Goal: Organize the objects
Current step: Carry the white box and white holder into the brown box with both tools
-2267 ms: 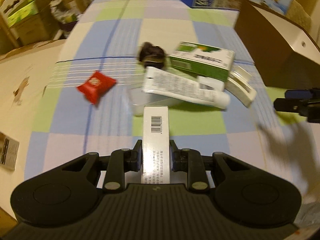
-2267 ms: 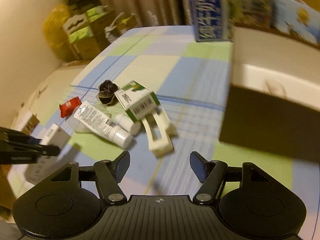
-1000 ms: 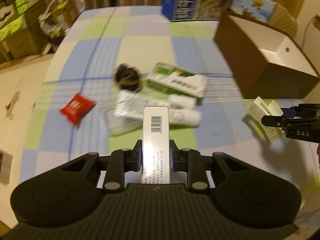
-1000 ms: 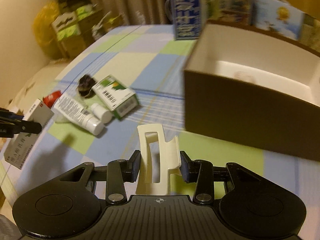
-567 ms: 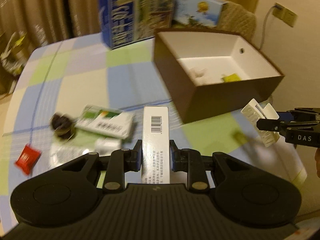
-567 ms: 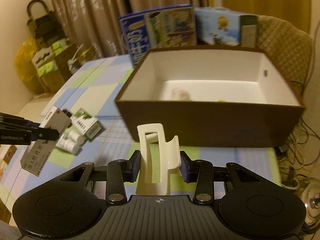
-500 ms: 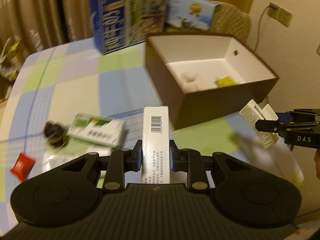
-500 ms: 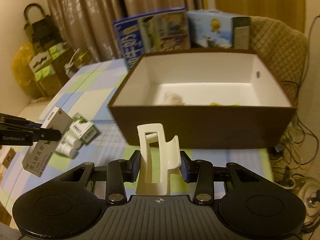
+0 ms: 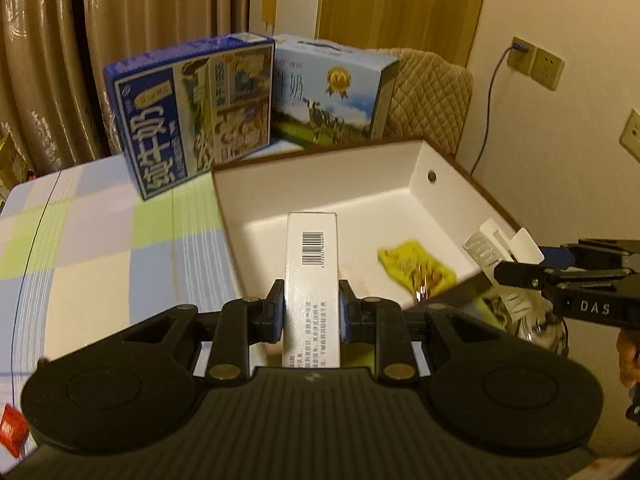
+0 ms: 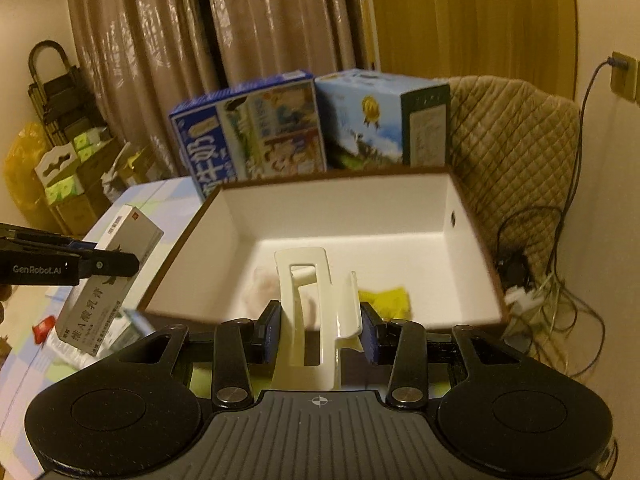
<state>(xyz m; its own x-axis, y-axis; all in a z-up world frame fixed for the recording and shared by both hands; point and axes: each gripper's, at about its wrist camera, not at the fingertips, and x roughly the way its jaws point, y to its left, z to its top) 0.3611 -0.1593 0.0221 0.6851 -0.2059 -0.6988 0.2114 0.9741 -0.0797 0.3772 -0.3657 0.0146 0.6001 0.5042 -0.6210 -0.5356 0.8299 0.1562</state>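
Observation:
My left gripper (image 9: 311, 312) is shut on a white carton with a barcode (image 9: 312, 264), held over the near left part of the brown box with a white inside (image 9: 436, 160). My right gripper (image 10: 318, 338) is shut on a cream hair claw clip (image 10: 308, 304), just short of the box's near wall (image 10: 180, 264). Inside the box lie a yellow packet (image 9: 416, 268) and a pale soft item (image 10: 260, 284). In the left wrist view the right gripper (image 9: 520, 276) and its clip (image 9: 496, 248) hang by the box's right corner. The right wrist view shows the left gripper (image 10: 100, 262) with the carton (image 10: 104, 280) at the box's left.
Two milk cartons, dark blue (image 9: 192, 112) and light blue (image 9: 332, 92), stand behind the box. A quilted chair (image 10: 516, 136) and loose cables (image 10: 536, 264) are to the right. A red sachet (image 9: 12, 428) and other items lie on the checked tablecloth (image 9: 100, 240) at the left.
Both grippers have moved forward to the brown box with their loads; the box now fills both views. The right gripper took hold of the clip about two seconds ago.

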